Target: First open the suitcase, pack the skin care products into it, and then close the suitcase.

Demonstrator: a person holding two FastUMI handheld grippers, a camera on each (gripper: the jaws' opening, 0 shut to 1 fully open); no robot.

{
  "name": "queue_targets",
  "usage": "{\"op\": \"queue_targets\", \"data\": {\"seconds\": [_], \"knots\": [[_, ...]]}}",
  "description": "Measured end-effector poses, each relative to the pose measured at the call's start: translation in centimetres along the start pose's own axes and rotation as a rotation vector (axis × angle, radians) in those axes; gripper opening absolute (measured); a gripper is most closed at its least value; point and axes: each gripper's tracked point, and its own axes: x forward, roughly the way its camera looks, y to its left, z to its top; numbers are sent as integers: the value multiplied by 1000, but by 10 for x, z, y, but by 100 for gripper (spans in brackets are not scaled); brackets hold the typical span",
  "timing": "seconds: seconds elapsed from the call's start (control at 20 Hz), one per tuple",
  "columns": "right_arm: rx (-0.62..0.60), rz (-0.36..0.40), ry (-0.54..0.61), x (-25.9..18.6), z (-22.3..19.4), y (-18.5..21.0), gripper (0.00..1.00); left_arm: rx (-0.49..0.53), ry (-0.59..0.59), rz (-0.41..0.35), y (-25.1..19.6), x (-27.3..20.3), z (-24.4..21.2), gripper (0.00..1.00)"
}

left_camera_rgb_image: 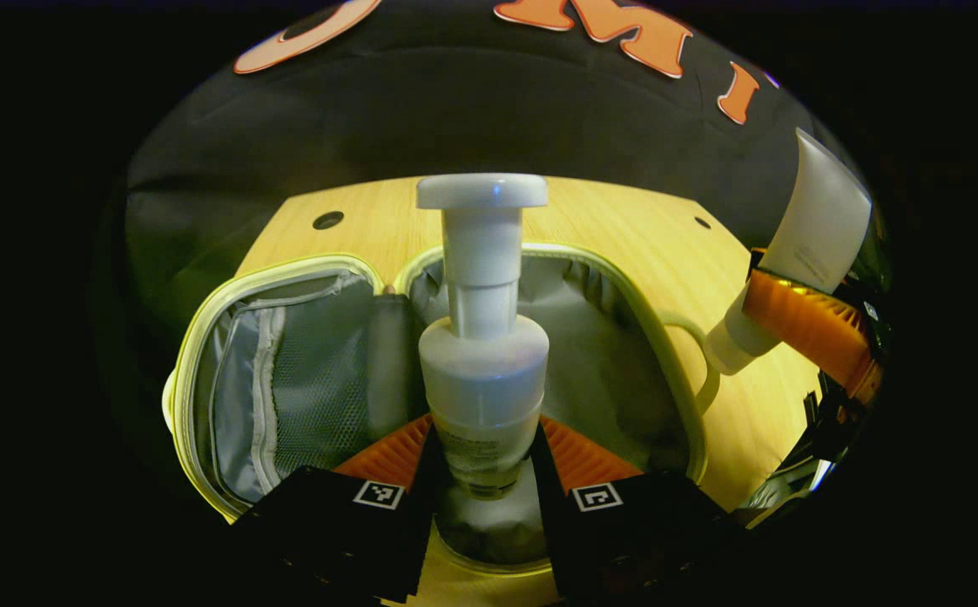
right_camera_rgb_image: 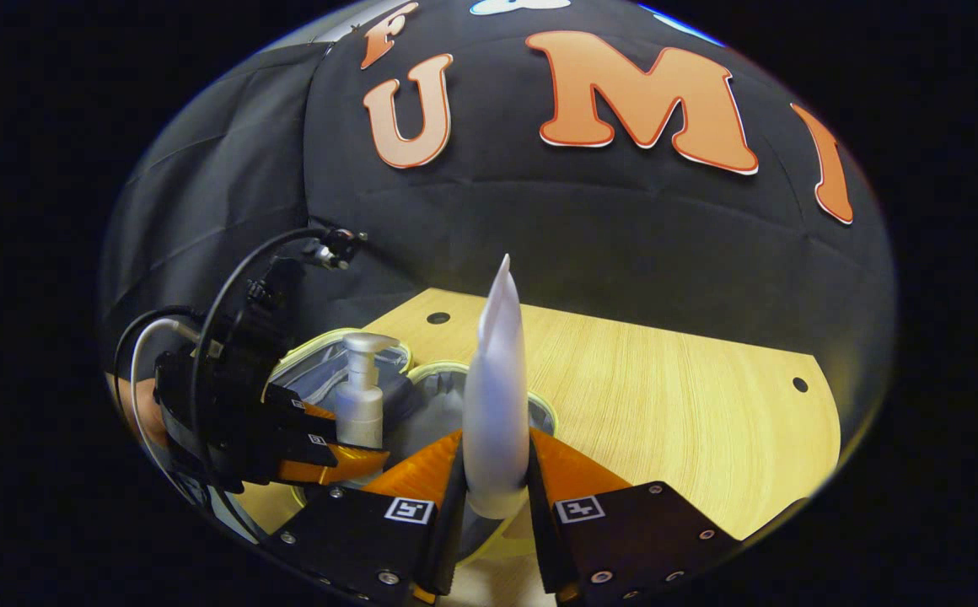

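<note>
The small suitcase point(left_camera_rgb_image: 244, 295) lies open on the wooden table, yellow-rimmed with a grey lining and a mesh pocket on its left half. My left gripper point(left_camera_rgb_image: 482, 459) is shut on a white pump bottle point(left_camera_rgb_image: 482, 371), held upright above the right half of the case. At the right edge of the left gripper view the other gripper point(left_camera_rgb_image: 801, 324) carries a white tube point(left_camera_rgb_image: 818, 228). In the right gripper view my right gripper point(right_camera_rgb_image: 496, 480) is shut on that white tube point(right_camera_rgb_image: 496, 396), crimped end up, over the suitcase point(right_camera_rgb_image: 421, 375). Left of it the left gripper point(right_camera_rgb_image: 320, 447) grips the pump bottle point(right_camera_rgb_image: 360, 396).
The wooden table point(right_camera_rgb_image: 674, 405) stretches right of the suitcase, with small round holes point(right_camera_rgb_image: 800, 384) in its top. The black cloth wall stands behind it. A carry handle point(left_camera_rgb_image: 704, 362) juts from the case's right side. Cables point(right_camera_rgb_image: 202, 337) loop above the left gripper.
</note>
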Motion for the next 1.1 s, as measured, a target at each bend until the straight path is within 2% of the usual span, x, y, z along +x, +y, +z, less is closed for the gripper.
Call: {"op": "queue_targets", "data": {"seconds": [0.15,0.35,0.4,0.45,0.5,0.6,0.65,0.7,0.75,0.8,0.9,1.1], "knots": [[11,3,29,3,-9,3,39,16,89,-27,-14,8,-7,58],[33,6,56,8,-17,6,39,4,163,20,-19,13,-4,58],[37,7,62,8,-19,7,34,-4,199,31,-20,14,-8,58],[40,10,68,9,-19,7,34,-6,217,38,-22,14,-8,58],[42,9,71,10,-21,7,38,-2,243,46,-22,15,-11,58],[49,9,78,11,-22,7,39,-18,274,57,-24,19,-16,60],[51,11,82,12,-22,7,34,-31,271,53,-28,18,-14,61],[53,9,87,11,-24,6,38,-42,276,63,-24,17,-17,61],[55,13,92,12,-25,6,34,-48,255,52,-25,15,-13,63],[54,11,96,12,-26,7,39,-57,250,46,-25,16,-13,64],[59,18,112,15,-30,9,38,-73,206,37,-25,7,-6,65],[76,45,158,23,-41,17,38,-101,112,22,-18,-20,8,81]]}}
